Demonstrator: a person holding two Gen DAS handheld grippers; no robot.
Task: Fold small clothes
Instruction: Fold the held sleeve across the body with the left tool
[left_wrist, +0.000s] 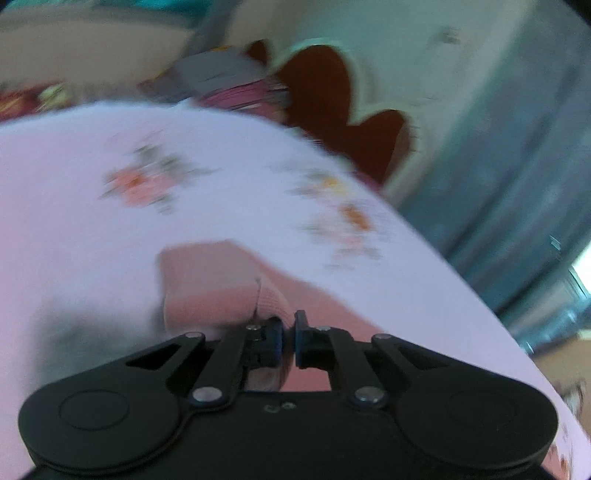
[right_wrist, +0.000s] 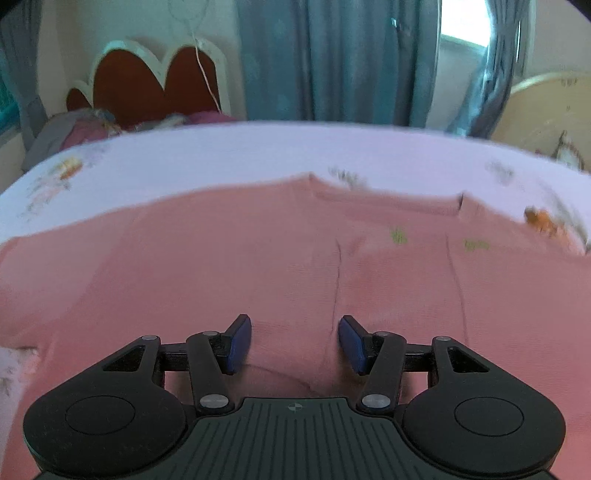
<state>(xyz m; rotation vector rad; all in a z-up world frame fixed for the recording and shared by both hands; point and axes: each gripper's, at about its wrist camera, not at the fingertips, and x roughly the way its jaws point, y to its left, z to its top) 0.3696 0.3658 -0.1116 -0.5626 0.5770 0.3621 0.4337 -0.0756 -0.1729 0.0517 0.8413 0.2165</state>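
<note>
Left gripper (left_wrist: 289, 341) pinches pink garment (left_wrist: 207, 280) | right gripper (right_wrist: 295, 341) agape | headboard (right_wrist: 147, 81) beyond

Pink knit garment (right_wrist: 221, 266) spread flat on floral sheet — 1 ribbed corner (left_wrist: 229, 291) lifted, blurred

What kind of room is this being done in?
Most likely a bedroom: a scalloped headboard, a floral bedsheet under the pink garment, and blue curtains by a window.

I see a bed, pale floral sheet (right_wrist: 258, 155); a pink garment (right_wrist: 221, 266) lies across the frame's lower centre; piled clothes (right_wrist: 81, 129) upper left.
</note>
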